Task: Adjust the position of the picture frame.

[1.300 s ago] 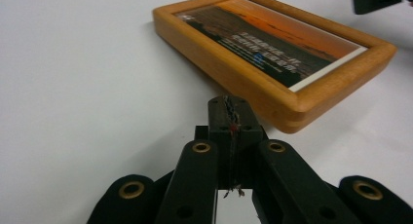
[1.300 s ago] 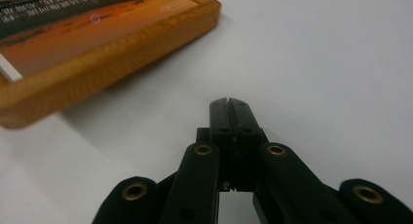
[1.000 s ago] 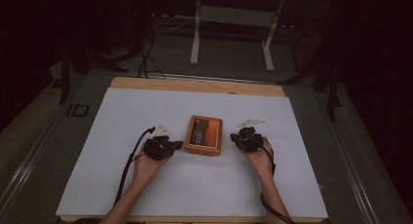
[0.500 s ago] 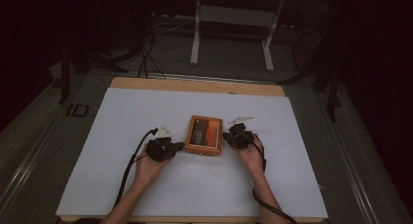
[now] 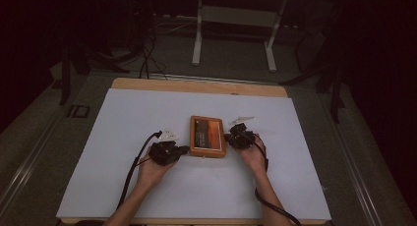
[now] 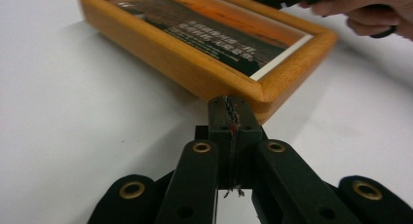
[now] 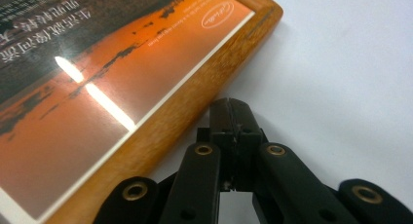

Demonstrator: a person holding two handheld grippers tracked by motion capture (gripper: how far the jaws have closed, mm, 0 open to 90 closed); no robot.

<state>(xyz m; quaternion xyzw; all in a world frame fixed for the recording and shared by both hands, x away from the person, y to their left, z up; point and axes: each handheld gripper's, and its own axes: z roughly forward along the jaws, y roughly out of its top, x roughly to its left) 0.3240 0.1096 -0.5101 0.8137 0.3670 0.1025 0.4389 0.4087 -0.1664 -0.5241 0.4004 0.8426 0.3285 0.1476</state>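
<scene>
— Where's the wooden picture frame [image 5: 208,136]?
— Flat on the white table [image 5: 123,118], between your tools. Your left gripper [image 6: 233,109], jaws pressed together and empty, meets its near corner.
— And the other?
— Your right gripper [image 7: 233,112], likewise closed, sits against the frame's edge.

The room is sitting mostly in darkness, with light falling only on the bench [image 5: 147,186], whose white sheet is covering all but a strip of wooden edge [image 5: 196,85] at the far side. Beyond it, a white metal stand [image 5: 235,19] is resting on the grey floor [image 5: 236,64]. Black cables [image 5: 145,59] are trailing across the floor at the left, beside dark stand legs [image 5: 66,73].
</scene>
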